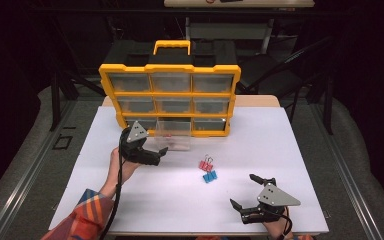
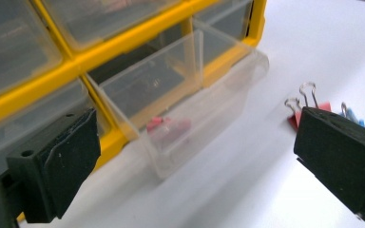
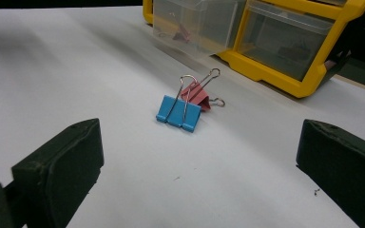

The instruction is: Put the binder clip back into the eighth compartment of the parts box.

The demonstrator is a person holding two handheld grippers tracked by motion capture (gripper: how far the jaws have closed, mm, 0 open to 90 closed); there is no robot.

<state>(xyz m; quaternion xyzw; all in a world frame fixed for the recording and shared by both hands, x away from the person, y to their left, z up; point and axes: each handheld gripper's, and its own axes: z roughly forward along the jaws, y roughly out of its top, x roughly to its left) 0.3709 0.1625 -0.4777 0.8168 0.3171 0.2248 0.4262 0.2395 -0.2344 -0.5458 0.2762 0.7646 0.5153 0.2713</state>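
Observation:
A yellow organiser point(image 1: 170, 95) with clear drawers stands at the back of the white table point(image 1: 280, 150). Its bottom middle drawer point(image 1: 174, 134) is pulled out, and a red clip point(image 2: 168, 128) lies inside it. My left gripper point(image 1: 147, 146) is open just left of and in front of that drawer, with nothing between its jaws point(image 2: 195, 156). A red binder clip point(image 1: 205, 164) and a blue binder clip point(image 1: 209, 176) lie together mid-table, shown up close as the blue clip point(image 3: 178, 113) in front of the red clip point(image 3: 197, 95). My right gripper point(image 1: 242, 189) is open near the front edge, pointing at them.
The organiser's other drawers are closed, and a dark object shows faintly in the bottom right one point(image 3: 290, 47). A sleeve in orange plaid point(image 1: 87, 215) enters at the bottom left. The table's front edge point(image 1: 190, 232) runs close under the right gripper.

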